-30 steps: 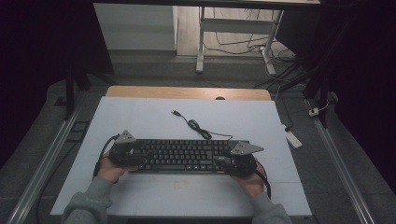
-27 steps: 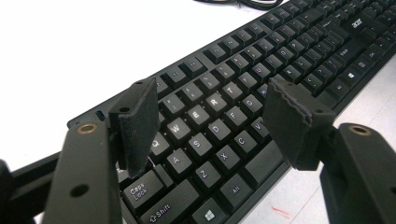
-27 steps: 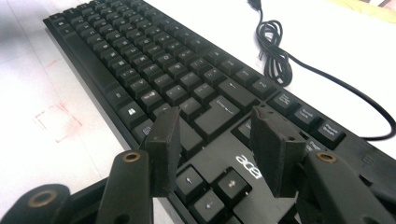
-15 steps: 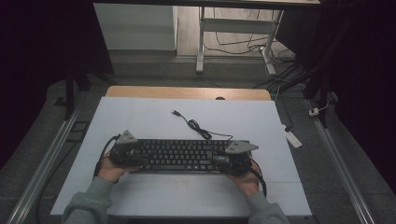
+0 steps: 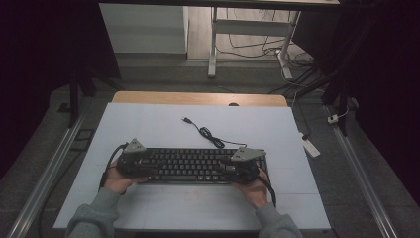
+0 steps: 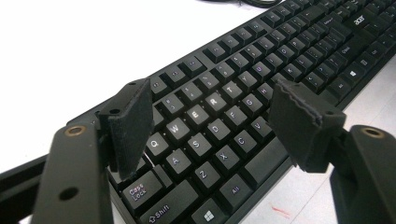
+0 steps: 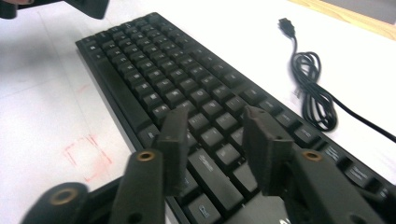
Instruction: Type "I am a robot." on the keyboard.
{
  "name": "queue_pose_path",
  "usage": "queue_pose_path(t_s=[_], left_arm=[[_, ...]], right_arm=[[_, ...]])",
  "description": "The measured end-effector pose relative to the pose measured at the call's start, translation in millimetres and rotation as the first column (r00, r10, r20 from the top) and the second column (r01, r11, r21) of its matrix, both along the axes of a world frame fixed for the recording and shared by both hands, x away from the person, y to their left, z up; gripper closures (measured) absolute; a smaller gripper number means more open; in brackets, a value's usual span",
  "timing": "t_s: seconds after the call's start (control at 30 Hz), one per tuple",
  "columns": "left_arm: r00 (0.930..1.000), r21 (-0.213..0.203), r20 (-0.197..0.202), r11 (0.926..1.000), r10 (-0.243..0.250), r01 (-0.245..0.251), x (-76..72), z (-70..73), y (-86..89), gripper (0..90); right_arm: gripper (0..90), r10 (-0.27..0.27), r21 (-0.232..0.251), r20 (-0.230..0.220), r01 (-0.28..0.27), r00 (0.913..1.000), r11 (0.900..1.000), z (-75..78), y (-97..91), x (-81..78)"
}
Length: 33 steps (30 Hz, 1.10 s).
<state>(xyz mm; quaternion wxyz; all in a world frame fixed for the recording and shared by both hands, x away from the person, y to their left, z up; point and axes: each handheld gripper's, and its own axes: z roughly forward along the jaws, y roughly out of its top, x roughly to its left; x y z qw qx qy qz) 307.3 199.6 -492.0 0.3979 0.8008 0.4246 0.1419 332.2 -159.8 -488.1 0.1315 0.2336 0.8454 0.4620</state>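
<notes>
open fingers (image 6: 130, 121) over keyboard (image 6: 261, 79)

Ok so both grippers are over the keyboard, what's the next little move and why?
Probably lower the right gripper a touch and press one key. Its jaws have just been closing with nothing clamped between them, poised above the right-hand keys of the keyboard. The left gripper hovers open over the Q-W-E-R letters, so it could wait its turn.

Keyboard (image 5: 193, 166) lies crosswise on table (image 5: 148, 124), toward near edge. Coiled cable (image 5: 208, 134) lies on table just behind keyboard, plug end far left. Left gripper (image 6: 210, 112) over keyboard's left end, right gripper (image 7: 212, 140) over right end.
</notes>
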Motion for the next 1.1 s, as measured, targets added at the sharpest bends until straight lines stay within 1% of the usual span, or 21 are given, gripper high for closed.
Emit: queue_pose_path(t_s=[0.23, 0.5, 0.53, 0.67, 0.87, 1.1], left_arm=[[1.0, 0.0, -0.004, 1.0, -0.002, 0.002, 0.2, -0.3, -0.6, 29.4], [0.9999, 0.002, -0.012, 1.0, -0.002, 0.002, 0.6, -1.0, -1.8, 28.0], [0.9999, 0.002, -0.013, 1.0, -0.002, 0.002, 0.6, -1.1, -1.9, 27.8], [0.9999, 0.002, -0.012, 1.0, -0.004, 0.004, 0.4, -1.0, -2.6, 27.5], [0.9999, 0.005, -0.011, 0.9999, -0.009, 0.009, 0.4, -1.1, -3.4, 27.2], [0.9999, 0.006, -0.011, 0.9999, -0.009, 0.009, 0.3, -1.0, -3.4, 26.9]], right_arm=[[89.2, 0.06, 0.002, -0.033, -0.06, 0.9977, 0.9982, 0.7, 16.7, 2.5], [89.6, 0.102, -0.013, -0.043, -0.103, 0.9938, 0.9946, -0.1, 39.8, 4.4], [89.6, 0.105, -0.019, -0.043, -0.106, 0.9936, 0.9942, -0.5, 41.6, 4.5], [89.5, 0.11, -0.017, -0.05, -0.111, 0.9927, 0.9937, -3.5, 49.2, 5.7], [89.3, 0.121, -0.047, -0.069, -0.124, 0.9903, 0.9912, -10.6, 62.8, 7.7], [89.0, 0.138, -0.061, -0.086, -0.143, 0.9867, 0.9878, -16.5, 77.1, 10.7]])
